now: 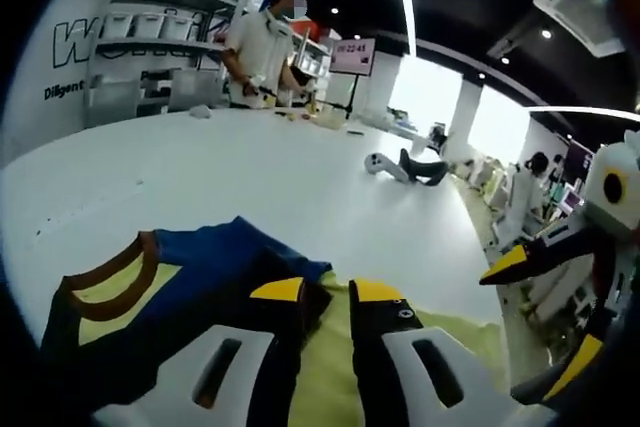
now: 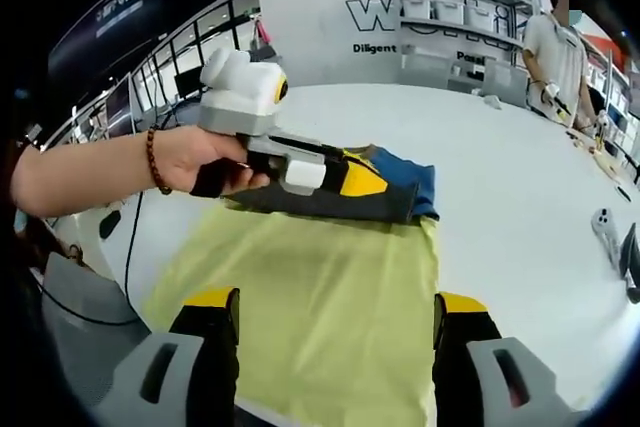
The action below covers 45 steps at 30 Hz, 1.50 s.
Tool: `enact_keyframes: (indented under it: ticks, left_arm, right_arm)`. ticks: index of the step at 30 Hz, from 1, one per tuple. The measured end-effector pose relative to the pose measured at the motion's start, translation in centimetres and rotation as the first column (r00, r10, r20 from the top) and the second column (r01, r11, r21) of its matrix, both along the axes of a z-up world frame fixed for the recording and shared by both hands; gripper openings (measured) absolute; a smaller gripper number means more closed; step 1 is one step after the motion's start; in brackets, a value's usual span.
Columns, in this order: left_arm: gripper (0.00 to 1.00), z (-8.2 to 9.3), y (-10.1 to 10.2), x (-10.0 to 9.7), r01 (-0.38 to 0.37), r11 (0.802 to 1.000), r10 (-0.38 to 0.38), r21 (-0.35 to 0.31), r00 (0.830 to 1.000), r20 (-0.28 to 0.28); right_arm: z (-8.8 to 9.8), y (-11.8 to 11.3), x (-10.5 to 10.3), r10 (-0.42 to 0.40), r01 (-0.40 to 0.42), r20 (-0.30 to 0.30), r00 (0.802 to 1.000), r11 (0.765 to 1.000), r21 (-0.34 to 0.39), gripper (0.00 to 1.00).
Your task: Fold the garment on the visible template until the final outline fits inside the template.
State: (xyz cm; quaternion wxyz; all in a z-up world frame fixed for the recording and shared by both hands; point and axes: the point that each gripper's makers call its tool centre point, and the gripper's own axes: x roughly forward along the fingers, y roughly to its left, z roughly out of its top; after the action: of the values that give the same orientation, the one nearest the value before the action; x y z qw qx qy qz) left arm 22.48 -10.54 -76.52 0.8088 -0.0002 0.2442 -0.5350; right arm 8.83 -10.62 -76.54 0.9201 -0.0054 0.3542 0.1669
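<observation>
Two claws work over a white counter (image 1: 250,177). The left claw (image 2: 365,179), held in a hand (image 2: 195,157), pinches the dark-blue garment (image 2: 400,182), which lies bunched at the far edge of the yellow-green template (image 2: 320,297). The right claw (image 2: 335,322) stands wide open above the template, gripping nothing.

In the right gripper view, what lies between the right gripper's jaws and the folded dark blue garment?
In the right gripper view, only the yellow-green template lies between the right gripper and the dark blue garment. That stretch is bare; the left gripper rests on the garment.
</observation>
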Motion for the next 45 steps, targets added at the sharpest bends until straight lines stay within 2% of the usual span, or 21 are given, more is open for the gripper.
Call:
enact_keyframes:
  ticks: [9, 14, 19, 27, 33, 45]
  left_arm:
    - [0.15, 1.8, 2.1, -0.7, -0.02, 1.0, 0.02, -0.015, 0.999, 0.027]
    - [0.2, 2.7, 3.4, -1.3, -0.03, 0.999, 0.031, -0.021, 0.999, 0.038]
    - [0.23, 3.4, 5.7, -2.1, -0.056, 0.998, 0.057, -0.019, 0.997, 0.049]
    - [0.25, 3.6, 9.5, -3.5, -0.1, 0.995, 0.1, 0.007, 0.993, 0.063]
    - [0.26, 3.3, 12.3, -4.9, -0.147, 0.989, 0.146, 0.011, 0.988, 0.051]
    - [0.27, 3.6, 15.4, -6.8, -0.206, 0.978, 0.205, 0.018, 0.978, 0.048]
  right_arm:
    - [0.1, -0.2, -0.1, -0.008, 0.008, 0.004, 1.0, 1.0, 0.001, 0.77]
    - [0.0, -0.4, -0.1, -0.012, 0.012, 0.005, 1.0, 1.0, -0.002, 0.77]
    - [-0.2, -0.4, -0.2, -0.017, 0.017, 0.001, 1.0, 1.0, -0.003, 0.77]
    - [-0.7, -0.4, -0.6, -0.021, 0.02, -0.015, 1.0, 1.0, -0.008, 0.76]
    - [-0.9, -0.5, -0.7, -0.023, 0.023, -0.021, 1.0, 1.0, -0.008, 0.76]
    - [-0.9, -0.4, -0.9, -0.029, 0.029, -0.03, 0.999, 1.0, -0.011, 0.76]
